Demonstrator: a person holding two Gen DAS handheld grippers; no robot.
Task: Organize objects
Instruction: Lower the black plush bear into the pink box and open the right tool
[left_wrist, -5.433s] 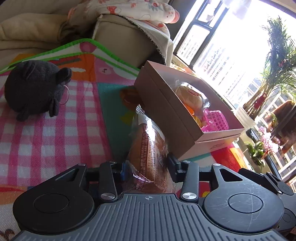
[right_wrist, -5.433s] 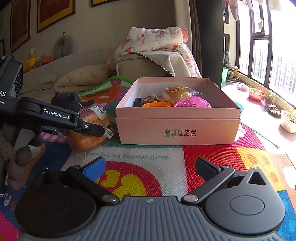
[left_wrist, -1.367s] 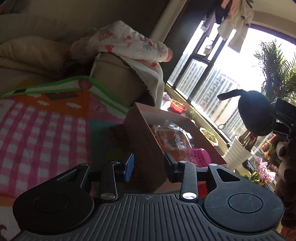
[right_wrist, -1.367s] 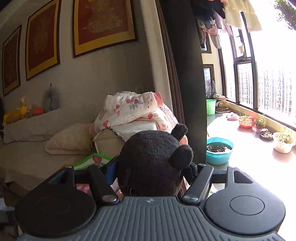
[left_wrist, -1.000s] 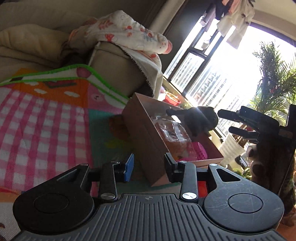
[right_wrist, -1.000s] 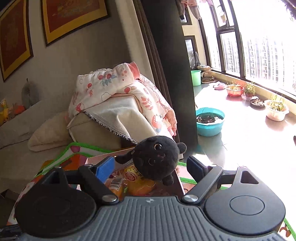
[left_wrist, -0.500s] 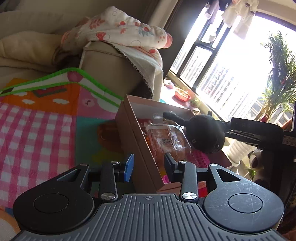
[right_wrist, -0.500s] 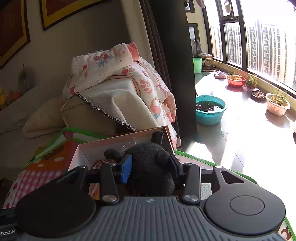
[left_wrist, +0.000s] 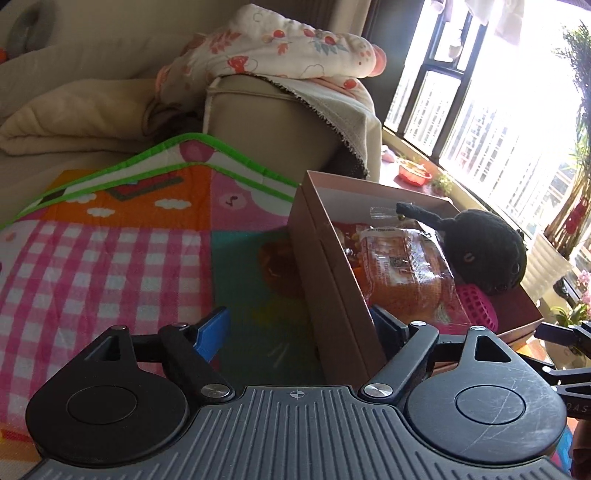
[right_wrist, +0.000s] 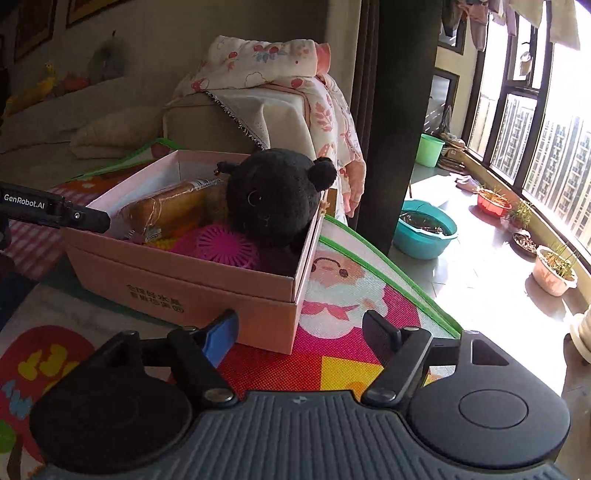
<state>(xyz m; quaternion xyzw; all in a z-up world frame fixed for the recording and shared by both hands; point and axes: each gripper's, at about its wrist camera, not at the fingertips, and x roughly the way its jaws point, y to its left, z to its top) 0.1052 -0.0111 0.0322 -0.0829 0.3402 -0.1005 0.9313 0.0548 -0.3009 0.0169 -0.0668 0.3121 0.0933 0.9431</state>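
Note:
A pink cardboard box (right_wrist: 192, 284) stands on the colourful play mat (right_wrist: 343, 295). In it lie a black plush toy (right_wrist: 275, 195), a wrapped bread loaf (right_wrist: 166, 210) and a pink plastic ball (right_wrist: 221, 243). The left wrist view shows the box (left_wrist: 332, 280), the plush (left_wrist: 484, 251), the loaf (left_wrist: 402, 273) and the ball (left_wrist: 476, 302) too. My right gripper (right_wrist: 299, 336) is open and empty, in front of the box's near corner. My left gripper (left_wrist: 299, 328) is open and empty beside the box's long wall; its finger (right_wrist: 85, 218) shows at the left of the right wrist view.
A beige sofa arm (left_wrist: 273, 122) draped with a floral blanket (left_wrist: 288, 48) stands behind the box. A teal basin (right_wrist: 424, 229) and several plant pots (right_wrist: 554, 267) sit on the floor by the windows. The checked mat (left_wrist: 92, 266) lies left.
My right gripper has let go of the black plush, which now rests in the box, and has drawn back with its jaws open. My left gripper has opened wider.

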